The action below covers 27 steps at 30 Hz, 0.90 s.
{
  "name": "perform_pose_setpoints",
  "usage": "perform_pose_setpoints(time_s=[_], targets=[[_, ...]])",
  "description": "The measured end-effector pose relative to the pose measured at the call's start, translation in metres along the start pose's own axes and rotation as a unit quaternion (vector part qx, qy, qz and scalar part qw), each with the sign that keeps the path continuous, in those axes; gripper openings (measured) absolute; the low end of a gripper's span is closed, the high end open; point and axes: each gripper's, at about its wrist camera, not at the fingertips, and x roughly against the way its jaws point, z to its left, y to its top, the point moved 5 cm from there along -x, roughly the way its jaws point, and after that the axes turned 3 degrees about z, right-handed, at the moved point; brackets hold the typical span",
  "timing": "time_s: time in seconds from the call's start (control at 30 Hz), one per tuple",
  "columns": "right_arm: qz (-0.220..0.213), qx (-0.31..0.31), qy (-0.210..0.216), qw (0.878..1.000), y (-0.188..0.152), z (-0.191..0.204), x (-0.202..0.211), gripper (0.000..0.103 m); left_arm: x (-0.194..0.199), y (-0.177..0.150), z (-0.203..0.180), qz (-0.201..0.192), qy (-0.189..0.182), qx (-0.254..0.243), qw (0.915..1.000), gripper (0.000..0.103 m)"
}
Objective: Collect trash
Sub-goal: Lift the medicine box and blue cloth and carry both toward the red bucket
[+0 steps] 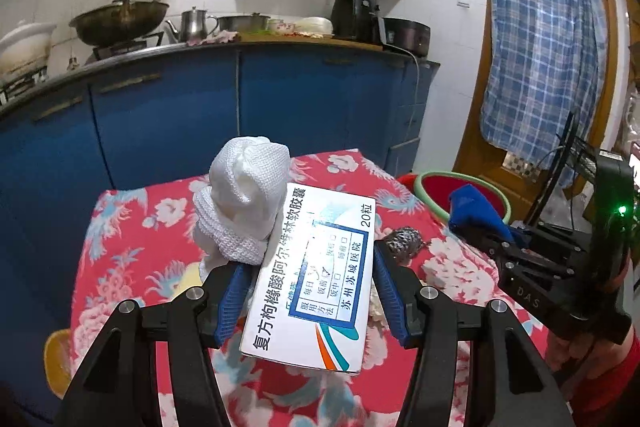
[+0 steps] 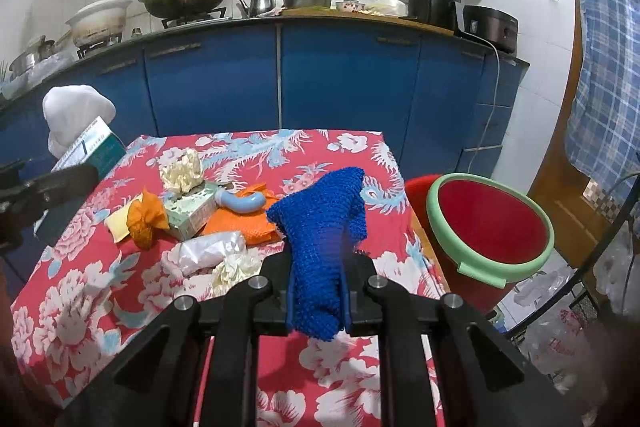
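Right wrist view: the right gripper [image 2: 318, 301] has its jaws clenched on a blue knit cloth [image 2: 324, 227], held above the tabletop [image 2: 80, 291] near its right edge. Left of the cloth lie an orange bag [image 2: 146, 219], a tissue box [image 2: 190, 211], a blue-white handle [image 2: 242, 201], a plastic wrapper [image 2: 210, 251] and crumpled tissue [image 2: 236, 267]. Right of the cloth, past the table edge, sits the red bin [image 2: 490, 223] with a green rim, mouth open. The left gripper [image 1: 308, 291] grasps a medicine box [image 1: 314, 279] and a white knit cloth [image 1: 244, 207], high over the tabletop's left side.
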Motion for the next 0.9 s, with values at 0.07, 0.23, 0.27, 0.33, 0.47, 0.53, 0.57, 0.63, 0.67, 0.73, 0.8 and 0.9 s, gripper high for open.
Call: perform_pose_setpoints(time_s=[0.07,0.23,0.27,0.33,0.47,0.53,0.57,0.63,0.67,0.73,0.8,0.9], targets=[[-0.001,0.001,0.0,1.0,0.0,0.0,0.001,0.018,-0.007,-0.004,-0.001,0.008,-0.002,0.007,0.9999,0.061],[0.005,0.003,0.002,1.0,-0.006,0.001,-0.002,0.019,-0.03,-0.023,-0.002,0.053,-0.018,0.03,0.998,0.063],[0.008,0.005,0.002,1.0,-0.008,0.002,-0.002,0.019,-0.035,-0.029,-0.003,0.064,-0.021,0.03,0.9973,0.064],[0.014,0.008,0.001,1.0,-0.011,0.003,-0.004,0.019,-0.045,-0.043,-0.003,0.09,-0.021,0.03,0.9952,0.064],[0.024,0.007,-0.002,1.0,-0.017,0.001,-0.007,0.019,-0.058,-0.07,0.003,0.129,-0.01,0.038,0.9908,0.064],[0.026,0.003,-0.004,1.0,-0.018,-0.001,-0.009,0.019,-0.061,-0.079,0.006,0.144,-0.011,0.046,0.9885,0.065],[0.026,0.002,-0.005,1.0,-0.018,-0.002,-0.01,0.019,-0.062,-0.082,0.007,0.15,-0.011,0.047,0.9876,0.065],[0.027,0.004,-0.005,1.0,-0.018,-0.001,-0.011,0.019,-0.063,-0.088,0.007,0.16,-0.005,0.046,0.986,0.07],[0.027,0.005,-0.005,1.0,-0.018,0.0,-0.012,0.019,-0.063,-0.092,0.006,0.164,-0.001,0.045,0.9855,0.074],[0.029,0.007,-0.003,1.0,-0.019,0.002,-0.013,0.019,-0.062,-0.097,0.004,0.17,0.003,0.044,0.9844,0.077],[0.032,0.01,0.0,0.999,-0.021,0.003,-0.015,0.019,-0.062,-0.103,0.002,0.181,0.01,0.043,0.9824,0.079],[0.036,0.01,0.003,0.999,-0.024,0.004,-0.017,0.019,-0.062,-0.11,-0.001,0.187,0.021,0.037,0.9814,0.08]])
